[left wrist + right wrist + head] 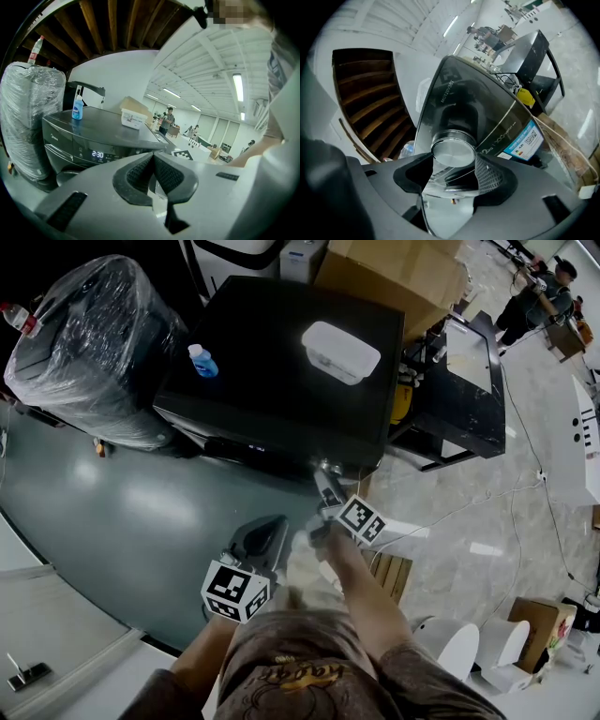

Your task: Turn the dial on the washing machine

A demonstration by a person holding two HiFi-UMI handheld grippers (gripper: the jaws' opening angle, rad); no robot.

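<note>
The black washing machine (281, 381) stands ahead of me. Its silver dial (323, 468) sits at the right end of the front panel. My right gripper (324, 486) reaches up to it. In the right gripper view the dial (452, 151) fills the gap between the two pads, which press on its sides, so my right gripper (453, 159) is shut on it. My left gripper (277, 523) hangs lower and left, away from the machine. Its jaws meet with nothing between them (153, 161). The panel display (97, 154) reads 2:30.
A blue bottle (202, 361) and a white lidded box (340, 351) rest on the machine's top. A large plastic-wrapped bundle (94, 343) stands to its left, cardboard boxes (394, 273) behind it, and a black stand (469, 399) to its right. People (539, 296) are far off.
</note>
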